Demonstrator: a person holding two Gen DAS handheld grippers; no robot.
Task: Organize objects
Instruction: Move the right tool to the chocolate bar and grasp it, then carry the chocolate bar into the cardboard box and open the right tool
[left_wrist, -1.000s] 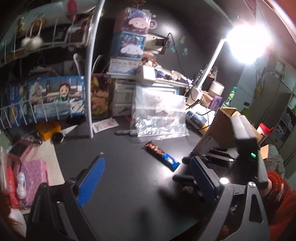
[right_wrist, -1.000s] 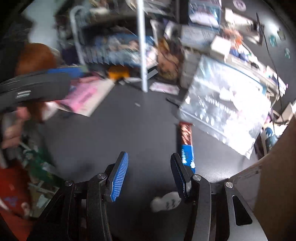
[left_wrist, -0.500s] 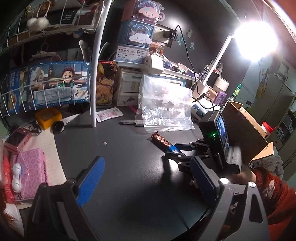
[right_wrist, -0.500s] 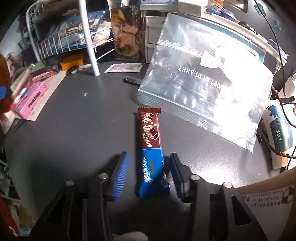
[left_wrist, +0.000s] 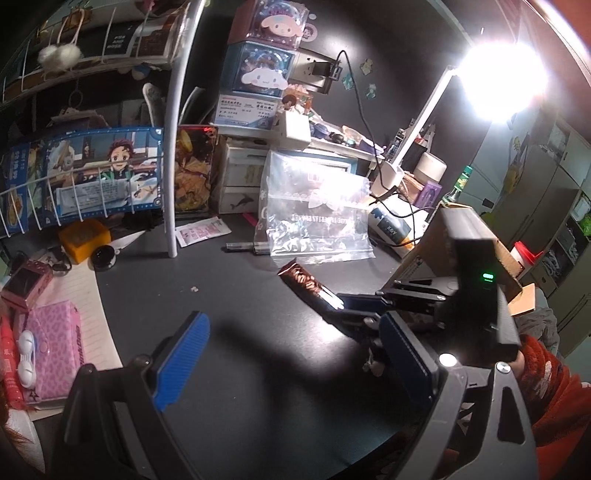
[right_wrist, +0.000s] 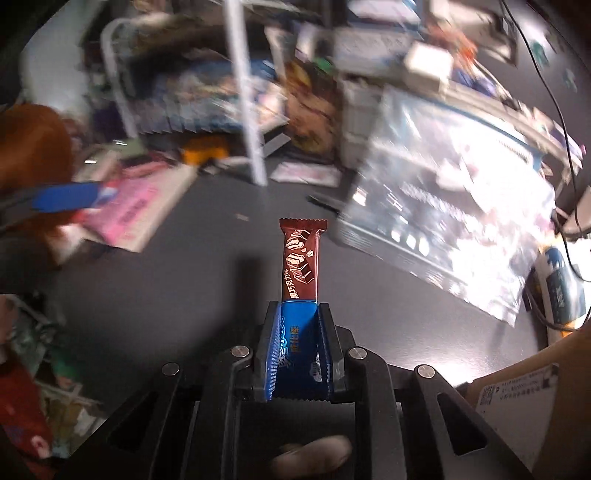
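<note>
A chocolate bar (right_wrist: 300, 266) in a brown and blue wrapper sticks out forward from my right gripper (right_wrist: 298, 310), which is shut on its blue end with the pads pressing both sides. In the left wrist view the same bar (left_wrist: 306, 284) points up and left from the right gripper (left_wrist: 354, 310), its brown end raised above the black desk (left_wrist: 240, 295). My left gripper (left_wrist: 291, 332) is open over the desk with nothing between its blue pads. A clear zip bag (left_wrist: 314, 221) lies just behind the bar.
A cardboard box (left_wrist: 506, 254) stands at the right behind the right gripper. A white pole (left_wrist: 171, 166) rises from the desk at the left, by a wire rack. A pink pouch (left_wrist: 55, 332) lies at the left edge, a pen (left_wrist: 243, 246) by the bag.
The right gripper closed from around the lying bar onto its blue end and raised it off the desk. The left gripper stayed open and nearly still.
</note>
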